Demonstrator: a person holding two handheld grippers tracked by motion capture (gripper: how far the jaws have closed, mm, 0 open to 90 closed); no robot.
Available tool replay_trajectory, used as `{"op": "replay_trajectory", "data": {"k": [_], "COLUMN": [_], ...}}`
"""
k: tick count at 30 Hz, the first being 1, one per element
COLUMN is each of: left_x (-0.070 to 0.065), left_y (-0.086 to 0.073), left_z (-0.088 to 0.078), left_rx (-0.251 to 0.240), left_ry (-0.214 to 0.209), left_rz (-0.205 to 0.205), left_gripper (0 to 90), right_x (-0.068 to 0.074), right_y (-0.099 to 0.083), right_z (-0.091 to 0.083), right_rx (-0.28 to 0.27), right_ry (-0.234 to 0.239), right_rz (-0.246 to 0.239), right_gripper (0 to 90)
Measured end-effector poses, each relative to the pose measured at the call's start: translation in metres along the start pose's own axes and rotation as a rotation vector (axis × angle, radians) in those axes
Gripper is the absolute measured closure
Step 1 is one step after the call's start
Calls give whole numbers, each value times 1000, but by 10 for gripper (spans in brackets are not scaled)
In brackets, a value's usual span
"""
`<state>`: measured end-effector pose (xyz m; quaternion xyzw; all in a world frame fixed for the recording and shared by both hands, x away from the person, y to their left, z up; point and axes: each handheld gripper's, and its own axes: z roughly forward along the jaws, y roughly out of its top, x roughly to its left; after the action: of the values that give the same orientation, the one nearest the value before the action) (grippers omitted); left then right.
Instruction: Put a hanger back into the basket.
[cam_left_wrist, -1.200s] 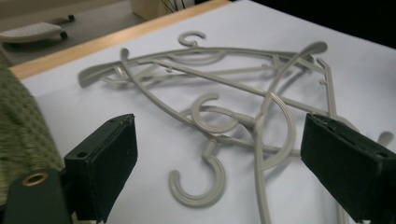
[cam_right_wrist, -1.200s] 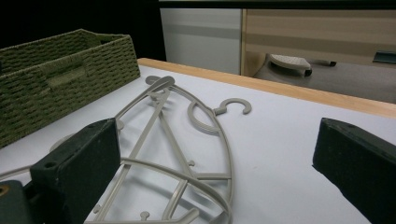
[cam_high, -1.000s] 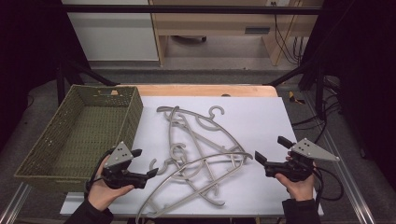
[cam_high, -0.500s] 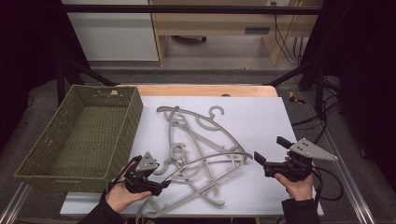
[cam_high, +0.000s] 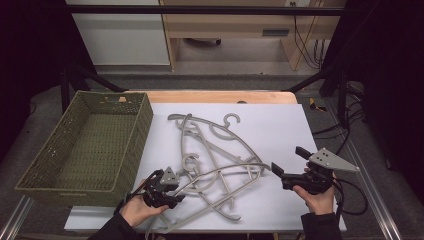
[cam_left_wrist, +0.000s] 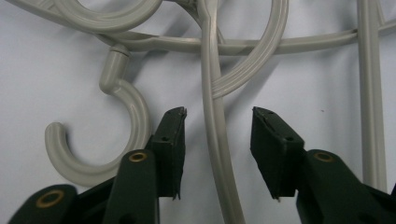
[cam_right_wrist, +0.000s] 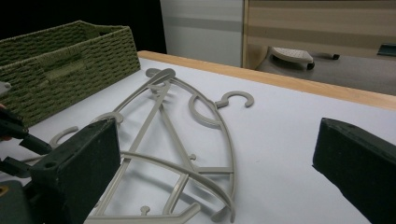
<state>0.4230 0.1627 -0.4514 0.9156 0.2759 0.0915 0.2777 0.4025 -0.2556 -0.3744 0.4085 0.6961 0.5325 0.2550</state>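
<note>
A tangled pile of grey plastic hangers (cam_high: 205, 150) lies on a white sheet (cam_high: 272, 130) in the middle of the table. My left gripper (cam_high: 175, 193) is low at the pile's near-left end. In the left gripper view it (cam_left_wrist: 217, 112) is open, with one jaw on each side of a thin hanger arm (cam_left_wrist: 215, 149). A hanger hook (cam_left_wrist: 130, 105) curls just left of its left jaw. My right gripper (cam_high: 286, 159) is held at the pile's right edge. It (cam_right_wrist: 217, 128) is open wide and empty, facing the hangers (cam_right_wrist: 159, 74).
An empty green woven basket (cam_high: 145, 125) stands at the left, against the sheet's edge, and appears again as the basket (cam_right_wrist: 70, 51) in the right gripper view. A wooden table edge (cam_high: 220, 96) runs along the back. Bare sheet lies right of the pile.
My left gripper has moved right and dropped down onto the hangers, so its jaws now straddle a hanger arm. The right gripper has hardly moved.
</note>
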Motion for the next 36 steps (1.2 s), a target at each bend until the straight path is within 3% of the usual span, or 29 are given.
{"op": "replay_trajectory", "data": {"k": [11,21,24,30,36], "left_x": [-1,-2,-3,-4,-3], "left_y": [1,1,1,2,2], "left_z": [7,3,2,-13,-25], "left_rx": [19,7,-7,-82,-142], "left_ry": [20,21,14,9,27], "left_rz": [-41,-85,-86,-96,-115], "left_gripper": [779,808,809,811,813], "right_x": [0,0,0,-1,-2], "right_y": [0,0,0,1,1], "right_z": [0,0,-1,-3,-4], "right_rx": [-4,-4,-5,-11,-13], "right_ry": [-2,0,0,0,1], "right_rz": [1,1,3,3,5], "right_gripper": [10,10,10,11,14]}}
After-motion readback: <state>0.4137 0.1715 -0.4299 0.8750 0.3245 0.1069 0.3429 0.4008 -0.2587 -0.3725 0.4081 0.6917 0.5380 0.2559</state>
